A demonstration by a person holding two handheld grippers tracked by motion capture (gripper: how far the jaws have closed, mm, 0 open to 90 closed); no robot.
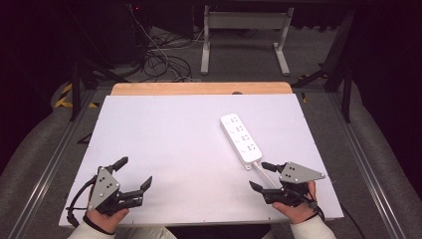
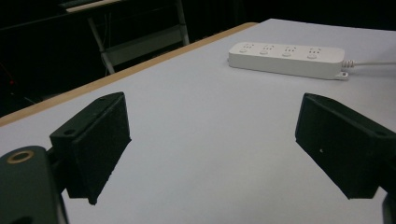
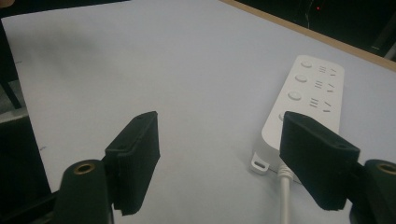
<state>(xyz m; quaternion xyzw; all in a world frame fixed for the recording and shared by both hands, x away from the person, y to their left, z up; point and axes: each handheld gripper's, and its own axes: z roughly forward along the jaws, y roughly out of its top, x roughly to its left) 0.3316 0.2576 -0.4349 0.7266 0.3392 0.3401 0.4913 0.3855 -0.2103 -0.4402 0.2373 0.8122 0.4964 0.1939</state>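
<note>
The power strip (image 1: 241,139) lies flat on the white worktop (image 1: 164,149), right of centre, its length running from the far middle toward the near right. I count four sets of sockets along its top, each with a round button beside it. Its white cord (image 1: 266,174) leaves the near end and runs toward my right gripper (image 1: 262,176), passing between the two fingers or just under them; I cannot tell whether it touches either one. In the right gripper view the strip's (image 3: 308,100) near end sits just ahead of the right-hand finger (image 3: 317,161), and the cord (image 3: 285,196) drops down beside it. That gripper's fingers stand wide apart and hold nothing.

My left gripper (image 1: 135,173) rests near the worktop's near left corner, well apart from the strip, its fingers also spread wide and empty. In the left gripper view the strip (image 2: 287,59) lies far ahead to the right, past the fingers (image 2: 95,144).

Beyond the worktop's far wooden edge (image 1: 199,88) I see tangled cables (image 1: 159,62) on the floor and a grey metal frame (image 1: 244,35).
</note>
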